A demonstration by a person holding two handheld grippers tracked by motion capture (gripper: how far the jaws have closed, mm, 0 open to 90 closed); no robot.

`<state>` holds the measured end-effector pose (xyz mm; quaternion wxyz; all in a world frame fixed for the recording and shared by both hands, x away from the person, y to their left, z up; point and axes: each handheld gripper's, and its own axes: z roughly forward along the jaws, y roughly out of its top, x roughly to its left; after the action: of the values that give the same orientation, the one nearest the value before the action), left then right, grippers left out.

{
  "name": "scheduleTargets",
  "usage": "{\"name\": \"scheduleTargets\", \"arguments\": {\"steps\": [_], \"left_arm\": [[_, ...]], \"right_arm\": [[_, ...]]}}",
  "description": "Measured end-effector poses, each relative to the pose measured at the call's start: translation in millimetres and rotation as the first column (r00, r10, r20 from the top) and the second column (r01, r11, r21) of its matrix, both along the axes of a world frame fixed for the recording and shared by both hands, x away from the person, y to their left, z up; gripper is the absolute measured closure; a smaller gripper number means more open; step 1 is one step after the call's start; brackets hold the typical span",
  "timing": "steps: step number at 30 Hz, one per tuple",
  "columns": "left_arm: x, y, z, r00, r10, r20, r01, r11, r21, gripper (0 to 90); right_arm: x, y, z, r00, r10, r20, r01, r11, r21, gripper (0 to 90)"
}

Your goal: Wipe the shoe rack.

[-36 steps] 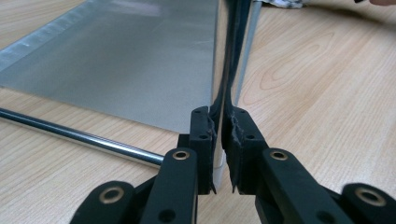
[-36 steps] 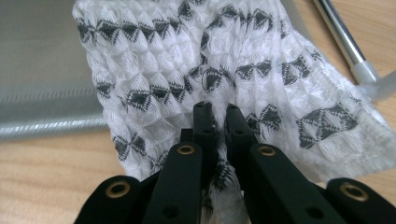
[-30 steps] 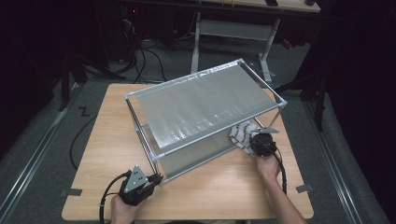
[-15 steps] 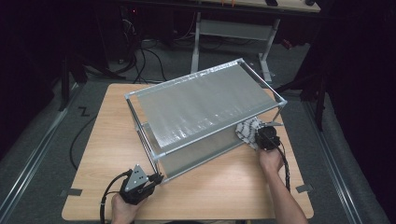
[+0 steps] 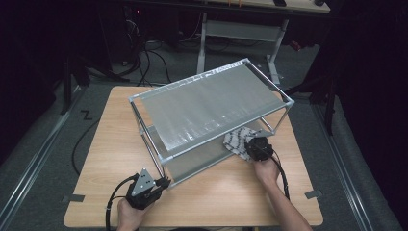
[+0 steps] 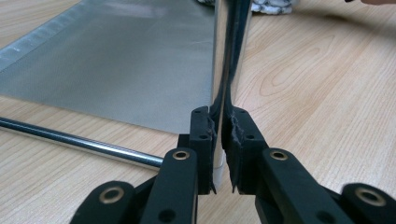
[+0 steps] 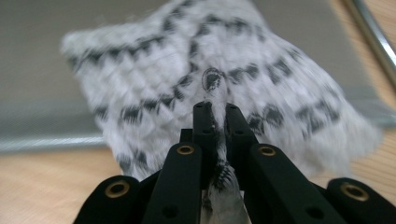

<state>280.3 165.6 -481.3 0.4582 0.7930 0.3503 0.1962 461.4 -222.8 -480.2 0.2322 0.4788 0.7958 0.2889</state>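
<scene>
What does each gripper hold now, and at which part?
The left gripper clamps the rack's corner post near its foot. The right gripper pinches a raised fold of the black-and-white cloth.

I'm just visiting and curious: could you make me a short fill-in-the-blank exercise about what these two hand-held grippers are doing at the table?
1. The left gripper has its jaws shut on an upright metal ____ of the shelf rack.
2. The right gripper has its jaws shut on a black-and-white patterned ____.
3. That cloth lies at the rack's ____ shelf, not the upper one.
4. The rack stands on a ____ table.

Missing words: post; cloth; lower; wooden
</scene>
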Motion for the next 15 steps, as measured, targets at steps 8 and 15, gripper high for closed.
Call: {"name": "scheduleTargets", "arguments": {"steps": [8, 15], "left_arm": [[-0.5, -0.2, -0.5, 1.0, 0.005, 0.001, -0.005, 1.0, -0.003, 81.4], [-0.1, 0.2, -0.5, 1.0, 0.001, 0.0, -0.001, 1.0, -0.004, 81.4]], "right_arm": [[24.1, -27.8, 2.5, 0.9901, -0.138, -0.024, 0.139, 0.99, 0.027, 86.3], [3.1, 2.0, 0.9, 0.9998, 0.012, -0.018, -0.012, 1.0, 0.022, 86.3]]}}
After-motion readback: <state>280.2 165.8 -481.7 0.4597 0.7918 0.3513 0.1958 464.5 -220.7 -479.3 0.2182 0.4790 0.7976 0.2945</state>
